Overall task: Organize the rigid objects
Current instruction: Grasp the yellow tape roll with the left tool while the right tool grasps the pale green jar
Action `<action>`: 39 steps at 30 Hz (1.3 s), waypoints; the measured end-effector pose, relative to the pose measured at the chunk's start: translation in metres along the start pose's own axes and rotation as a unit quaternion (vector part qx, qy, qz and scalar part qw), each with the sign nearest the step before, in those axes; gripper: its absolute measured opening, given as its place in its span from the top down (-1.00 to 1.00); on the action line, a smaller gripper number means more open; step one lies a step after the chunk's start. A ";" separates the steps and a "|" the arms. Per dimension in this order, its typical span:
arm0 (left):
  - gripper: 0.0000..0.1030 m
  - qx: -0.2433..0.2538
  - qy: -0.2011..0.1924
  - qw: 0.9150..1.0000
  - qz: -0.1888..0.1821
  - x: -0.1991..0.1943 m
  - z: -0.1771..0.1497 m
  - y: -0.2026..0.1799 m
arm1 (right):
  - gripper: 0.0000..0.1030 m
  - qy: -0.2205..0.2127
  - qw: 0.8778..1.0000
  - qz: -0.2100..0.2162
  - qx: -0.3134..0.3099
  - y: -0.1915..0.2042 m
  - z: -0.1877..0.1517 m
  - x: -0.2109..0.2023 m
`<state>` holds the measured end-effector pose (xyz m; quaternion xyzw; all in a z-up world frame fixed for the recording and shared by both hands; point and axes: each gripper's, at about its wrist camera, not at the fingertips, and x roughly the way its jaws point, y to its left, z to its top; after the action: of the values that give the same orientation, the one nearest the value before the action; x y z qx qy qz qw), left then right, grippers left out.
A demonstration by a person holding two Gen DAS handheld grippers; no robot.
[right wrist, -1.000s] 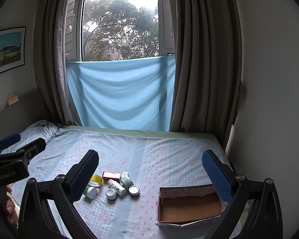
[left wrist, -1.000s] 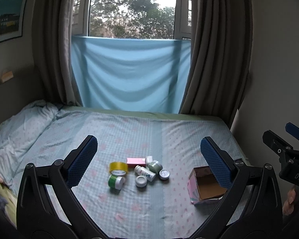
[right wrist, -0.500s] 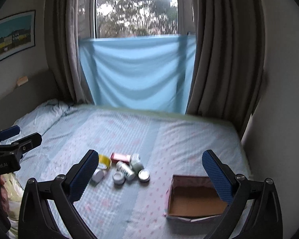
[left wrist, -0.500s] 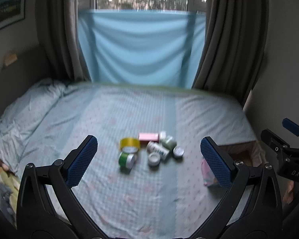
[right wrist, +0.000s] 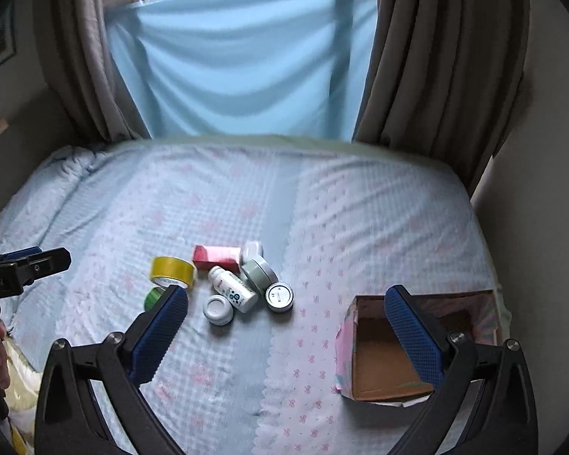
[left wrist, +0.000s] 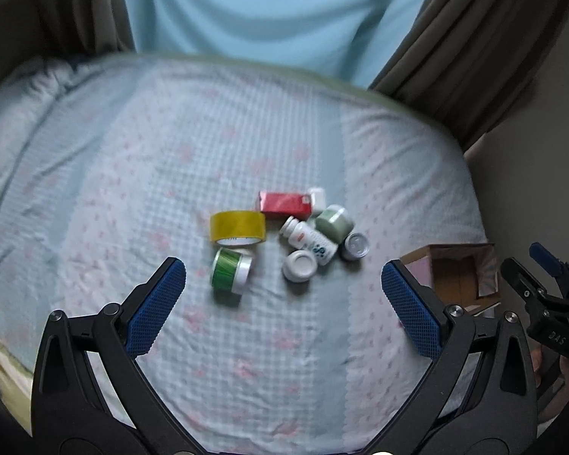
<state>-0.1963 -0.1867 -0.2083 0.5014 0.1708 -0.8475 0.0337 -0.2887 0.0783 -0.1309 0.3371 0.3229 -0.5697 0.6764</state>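
Both grippers hang above a bed covered in a pale blue and pink patterned sheet [left wrist: 140, 174], and neither holds anything. The left gripper [left wrist: 283, 299] has its two blue-padded fingers [left wrist: 156, 303] spread wide apart, and between them lies a small cluster of rigid objects near the middle of the sheet. A yellow roll of tape [left wrist: 237, 227] stands on its edge, and just below it a green-sided round jar with a white lid [left wrist: 229, 275] lies on its side. Behind them rests a red rectangular carton [left wrist: 284, 204], with a small white object [left wrist: 318, 197] at its right end, too blurred to identify. A white plastic bottle with a printed label [left wrist: 309, 241] lies tilted, touching a sage-green round jar [left wrist: 334, 222]; a white round jar [left wrist: 299, 265] sits just in front of the bottle, and a small silver-lidded tin [left wrist: 356, 245] sits at the cluster's right edge. An open cardboard box with pink patterned sides [right wrist: 383, 364] stands apart to the right of the cluster, near the bed's edge, and its brown inside looks bare. The right gripper [right wrist: 286, 335] is likewise wide open, its right blue pad in front of the box and its left pad partly covering the green jar. A light blue cloth [right wrist: 242, 60] hangs across the window between brown curtains [right wrist: 436, 60].
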 end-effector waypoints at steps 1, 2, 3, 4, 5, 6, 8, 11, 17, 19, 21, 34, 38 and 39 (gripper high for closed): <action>-0.99 -0.007 0.013 1.000 -0.003 0.017 0.006 0.008 | -1.00 0.013 1.000 -0.002 0.004 0.003 0.002 0.015; -0.99 -0.011 0.027 1.000 -0.007 0.037 0.012 0.016 | -1.00 0.026 1.000 -0.002 0.009 0.006 0.005 0.030; -0.99 -0.015 0.038 0.999 -0.009 0.052 0.016 0.022 | -1.00 0.040 0.999 0.000 0.013 0.008 0.007 0.044; -0.99 -0.021 0.052 0.998 -0.011 0.070 0.021 0.029 | -1.00 0.053 0.999 0.004 0.014 0.010 0.008 0.058; -0.99 -0.028 0.065 0.997 -0.012 0.089 0.025 0.036 | -1.00 0.064 0.998 0.006 0.013 0.011 0.010 0.071; -0.99 -0.034 0.075 0.996 -0.013 0.103 0.028 0.040 | -1.00 0.077 0.997 0.008 0.010 0.013 0.011 0.087; -0.99 -0.048 0.094 0.994 -0.012 0.133 0.033 0.048 | -1.00 0.099 0.995 0.014 -0.001 0.016 0.013 0.111; -0.98 -0.062 0.118 0.991 -0.002 0.173 0.036 0.056 | -1.00 0.133 0.990 0.031 -0.022 0.020 0.017 0.151; -0.98 -0.094 0.165 0.982 0.019 0.231 0.032 0.070 | -0.99 0.195 0.973 0.072 -0.105 0.039 0.019 0.225; -0.98 -0.096 0.176 0.979 0.028 0.244 0.030 0.072 | -0.99 0.221 0.964 0.087 -0.123 0.045 0.016 0.251; -0.98 -0.102 0.188 0.976 0.034 0.257 0.028 0.074 | -0.96 0.242 0.956 0.095 -0.138 0.049 0.013 0.272; -0.98 -0.125 0.227 0.964 0.059 0.311 0.024 0.086 | -0.43 0.344 0.894 0.094 -0.271 0.078 0.001 0.360; -0.92 -0.128 0.235 0.962 0.063 0.322 0.023 0.088 | -0.34 0.363 0.882 0.096 -0.285 0.083 -0.002 0.372; -0.92 -0.126 0.236 0.962 0.062 0.324 0.023 0.088 | -0.33 0.366 0.881 0.096 -0.283 0.083 -0.003 0.374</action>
<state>-0.3559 -0.2395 -0.4997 0.6885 0.2475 -0.6731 0.1080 -0.1540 -0.1160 -0.4325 0.3451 0.6612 -0.2223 0.6279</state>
